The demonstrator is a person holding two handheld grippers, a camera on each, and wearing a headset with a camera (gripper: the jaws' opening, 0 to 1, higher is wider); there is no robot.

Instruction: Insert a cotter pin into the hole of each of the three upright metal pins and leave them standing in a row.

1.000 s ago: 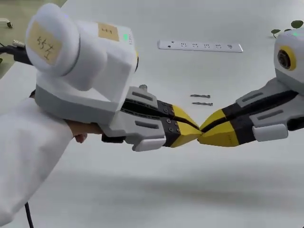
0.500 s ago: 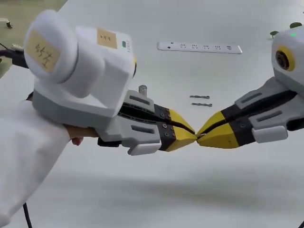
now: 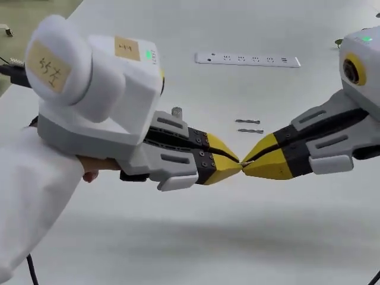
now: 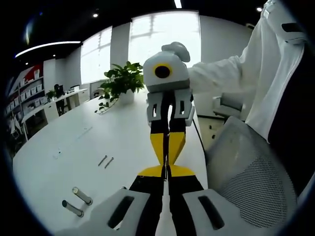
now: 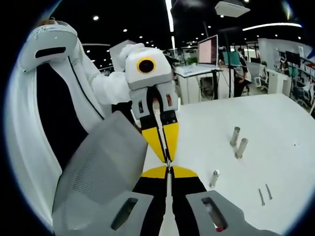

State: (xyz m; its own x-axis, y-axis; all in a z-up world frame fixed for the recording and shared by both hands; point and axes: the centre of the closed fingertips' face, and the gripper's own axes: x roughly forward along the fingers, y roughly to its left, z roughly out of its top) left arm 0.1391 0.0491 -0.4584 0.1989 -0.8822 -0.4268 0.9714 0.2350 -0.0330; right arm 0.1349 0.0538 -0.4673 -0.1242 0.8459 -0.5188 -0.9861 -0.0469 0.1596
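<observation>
Holding my left gripper (image 3: 234, 169) and my right gripper (image 3: 248, 166) nose to nose above the white surface (image 3: 178, 237), I have the two tips touching in the head view, the left coming in from 9 o'clock and the right from 3 o'clock. The left gripper's yellow-tipped fingers (image 3: 221, 171) are pressed together with no more than a hairline slit between them, and the right gripper's fingers (image 3: 270, 169) are closed the same way. Just where the tips meet sits a thin silvery sliver (image 5: 167, 160), too small for me to tell what it is or which pair of fingers has hold of it. Two cotter pins (image 3: 249, 126) lie side by side on the surface just beyond the tips, at about 12 o'clock from them, apart from both grippers. One metal pin (image 3: 177, 111) stands upright at about 10 o'clock from the tips, partly behind the body of my left gripper. In the right gripper view I count three metal pins (image 5: 235, 136) out at 3 o'clock: two near each other and the third set apart, closer to my fingers, with the cotter pins down at 4 o'clock. A white power strip (image 3: 247, 59) lies farther off at 12 o'clock in the head view.
</observation>
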